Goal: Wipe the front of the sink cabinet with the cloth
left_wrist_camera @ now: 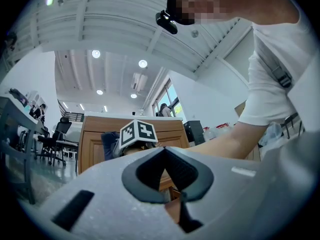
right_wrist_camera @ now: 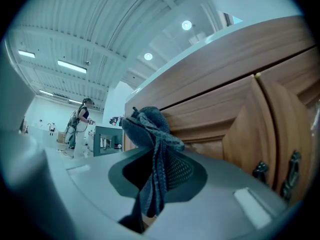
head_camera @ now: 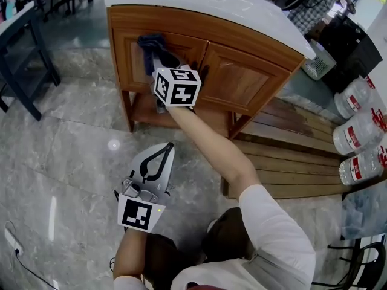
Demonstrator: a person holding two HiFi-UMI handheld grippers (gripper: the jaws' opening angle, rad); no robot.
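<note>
Cloth (head_camera: 152, 43): dark blue-grey, soft, limp and probably light. It bunches and drapes, so it is best held by a gathered fold.
Location: at the upper left door of the sink cabinet (head_camera: 242, 77), apparently touching it, below the white counter (head_camera: 199, 2).
Right tool (right_wrist_camera: 159, 176): pinching the cloth.
Left tool (left_wrist_camera: 164, 156): pressed together, empty, held low over the floor (head_camera: 72, 132).

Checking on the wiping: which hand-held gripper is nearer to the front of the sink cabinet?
Right. The right hand-held gripper holds the cloth up at the sink cabinet front; the left hand-held gripper, shut and empty, sits well back from it over the floor.
</note>
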